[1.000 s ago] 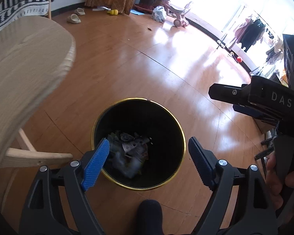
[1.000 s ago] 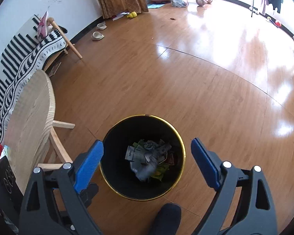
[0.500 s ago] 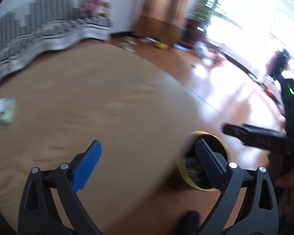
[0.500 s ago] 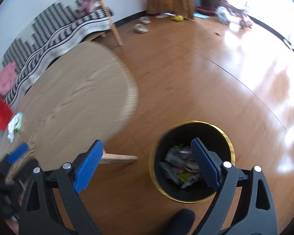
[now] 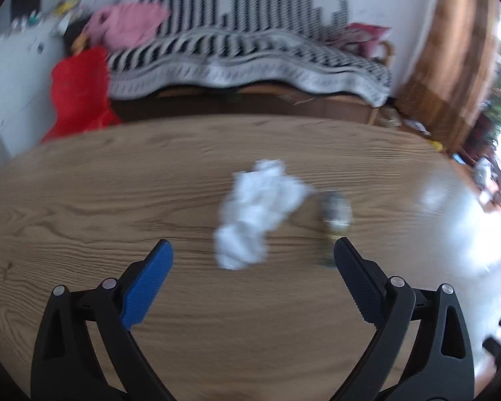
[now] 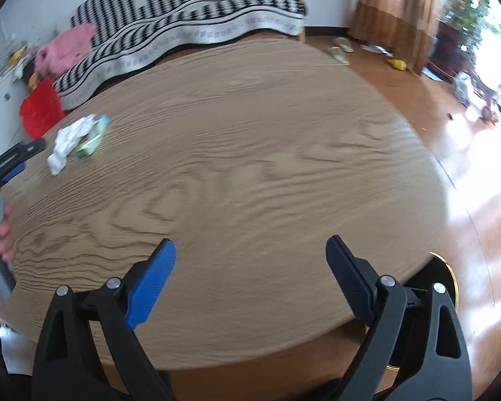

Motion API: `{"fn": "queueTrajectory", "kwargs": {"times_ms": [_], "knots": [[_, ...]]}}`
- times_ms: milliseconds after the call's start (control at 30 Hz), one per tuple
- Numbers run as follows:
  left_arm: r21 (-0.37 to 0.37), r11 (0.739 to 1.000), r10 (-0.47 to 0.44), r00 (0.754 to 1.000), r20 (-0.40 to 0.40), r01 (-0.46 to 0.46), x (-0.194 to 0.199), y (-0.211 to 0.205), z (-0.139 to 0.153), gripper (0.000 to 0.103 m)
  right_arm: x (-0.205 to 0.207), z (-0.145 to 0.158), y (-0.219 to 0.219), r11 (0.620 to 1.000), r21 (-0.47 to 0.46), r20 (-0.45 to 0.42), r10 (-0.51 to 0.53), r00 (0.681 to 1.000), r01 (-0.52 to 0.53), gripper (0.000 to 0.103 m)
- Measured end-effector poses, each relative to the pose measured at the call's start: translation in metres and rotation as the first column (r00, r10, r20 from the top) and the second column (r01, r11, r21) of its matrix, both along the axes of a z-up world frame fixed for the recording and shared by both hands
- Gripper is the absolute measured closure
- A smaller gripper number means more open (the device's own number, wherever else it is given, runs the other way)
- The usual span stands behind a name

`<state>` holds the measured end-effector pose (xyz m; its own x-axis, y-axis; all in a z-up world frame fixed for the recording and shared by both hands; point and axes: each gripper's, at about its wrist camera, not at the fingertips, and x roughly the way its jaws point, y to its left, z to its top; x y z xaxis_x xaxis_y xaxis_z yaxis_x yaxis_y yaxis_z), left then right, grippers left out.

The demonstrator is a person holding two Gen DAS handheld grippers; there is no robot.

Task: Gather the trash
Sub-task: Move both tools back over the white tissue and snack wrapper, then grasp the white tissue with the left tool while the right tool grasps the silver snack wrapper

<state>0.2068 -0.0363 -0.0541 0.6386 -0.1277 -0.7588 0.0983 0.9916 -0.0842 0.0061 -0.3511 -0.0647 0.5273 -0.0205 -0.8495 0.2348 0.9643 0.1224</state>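
Note:
A crumpled white paper (image 5: 257, 210) lies on the round wooden table (image 5: 83, 200), with a small greenish wrapper (image 5: 335, 214) just right of it. My left gripper (image 5: 252, 250) hovers open right before the paper, with nothing between its fingers. The right wrist view shows the same white paper (image 6: 70, 143) and green wrapper (image 6: 93, 140) at the table's far left, beside the left gripper (image 6: 13, 157) and the hand (image 6: 0, 234) holding it. My right gripper (image 6: 250, 247) stands open and empty over the table's near part. The black gold-rimmed bin (image 6: 447, 277) peeks from under the table edge.
A sofa with a black-and-white striped blanket (image 5: 250, 53) stands behind the table, with a red bag (image 5: 80, 90) and a pink cloth (image 5: 127, 23) at its left end. Brown curtain (image 6: 394, 10), slippers (image 6: 340, 50) and wooden floor (image 6: 467, 173) lie to the right.
Both grippers swung away from above the bin and now hang over the table. The bin's trash has left view; the white paper now lies just ahead of the left gripper.

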Motion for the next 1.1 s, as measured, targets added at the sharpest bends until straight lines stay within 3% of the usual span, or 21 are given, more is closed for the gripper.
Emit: {"fn": "queueTrajectory", "kwargs": {"times_ms": [133, 333, 367, 433, 500, 533, 567, 767, 833, 967, 1100], "knots": [[-0.037, 0.999, 0.012, 0.998, -0.059, -0.014, 0.029, 0.015, -0.021, 0.009, 0.017, -0.005, 0.031, 0.998, -0.005, -0.018, 0.056, 0.998, -0.056, 0.015], [-0.025, 1.000, -0.018, 0.998, -0.052, 0.017, 0.047, 0.008, -0.030, 0.010, 0.035, -0.012, 0.067, 0.993, 0.012, -0.036, 0.117, 0.993, -0.116, 0.015], [-0.016, 1.000, -0.022, 0.999, -0.045, 0.021, 0.048, 0.006, -0.032, 0.017, 0.039, -0.013, 0.072, 0.992, 0.018, -0.037, 0.125, 0.991, -0.124, 0.015], [0.029, 0.999, -0.042, 0.998, -0.041, 0.043, 0.053, -0.001, -0.035, 0.042, 0.046, -0.015, 0.082, 0.990, 0.025, -0.039, 0.142, 0.989, -0.141, 0.015], [0.033, 0.997, -0.070, 0.995, -0.066, 0.072, 0.058, -0.005, -0.040, 0.080, 0.054, -0.018, 0.095, 0.986, 0.026, -0.045, 0.164, 0.985, -0.163, 0.015], [0.028, 0.997, -0.072, 0.996, -0.060, 0.073, 0.056, -0.005, -0.039, 0.080, 0.056, -0.020, 0.100, 0.984, 0.025, -0.046, 0.175, 0.984, -0.174, 0.015], [0.035, 0.997, -0.067, 0.997, -0.045, 0.069, 0.053, -0.004, -0.037, 0.092, 0.059, -0.021, 0.105, 0.982, 0.022, -0.047, 0.187, 0.981, -0.186, 0.015], [0.076, 0.996, -0.053, 0.998, -0.035, 0.056, 0.014, 0.018, -0.020, 0.094, 0.091, -0.028, 0.149, 0.966, -0.020, -0.045, 0.256, 0.966, -0.257, 0.014], [0.111, 0.994, 0.002, 0.999, -0.043, 0.003, -0.005, 0.035, -0.011, 0.094, 0.104, -0.028, 0.160, 0.964, -0.033, -0.033, 0.262, 0.964, -0.263, 0.014], [0.044, 0.996, 0.085, 0.994, -0.069, -0.082, -0.034, 0.073, 0.011, 0.094, 0.145, -0.032, 0.186, 0.955, -0.094, -0.022, 0.281, 0.959, -0.282, 0.013], [0.063, 0.992, 0.113, 0.993, -0.035, -0.110, -0.064, 0.091, 0.023, 0.094, 0.191, -0.032, 0.199, 0.954, -0.097, 0.002, 0.285, 0.959, -0.283, 0.016]]}}
